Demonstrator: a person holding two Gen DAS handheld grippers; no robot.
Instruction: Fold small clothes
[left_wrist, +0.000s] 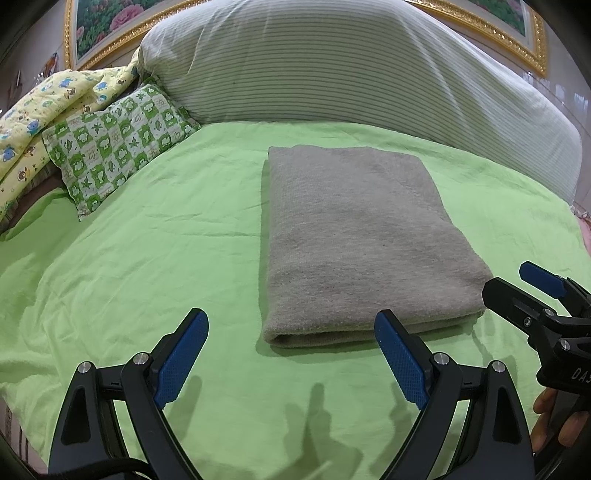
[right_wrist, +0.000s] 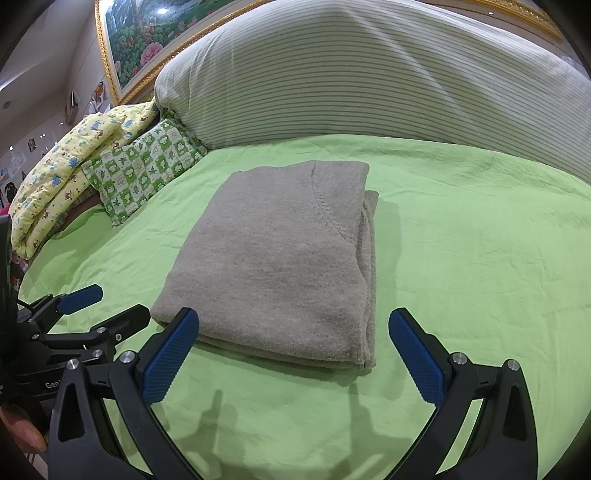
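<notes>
A grey knitted garment (left_wrist: 362, 236) lies folded into a neat rectangle on the green bedsheet (left_wrist: 166, 240); it also shows in the right wrist view (right_wrist: 280, 258), with a neckline seam on top. My left gripper (left_wrist: 291, 350) is open and empty, just short of the garment's near edge. My right gripper (right_wrist: 293, 350) is open and empty, its left finger close to the garment's near corner. The right gripper also shows at the right edge of the left wrist view (left_wrist: 517, 288), and the left gripper at the left of the right wrist view (right_wrist: 107, 306).
A large striped pillow (left_wrist: 332, 62) lies behind the garment. A green patterned small pillow (left_wrist: 118, 140) and a yellow printed quilt (left_wrist: 44, 110) sit at the far left. A gold-framed flower painting (right_wrist: 140, 40) hangs behind the bed.
</notes>
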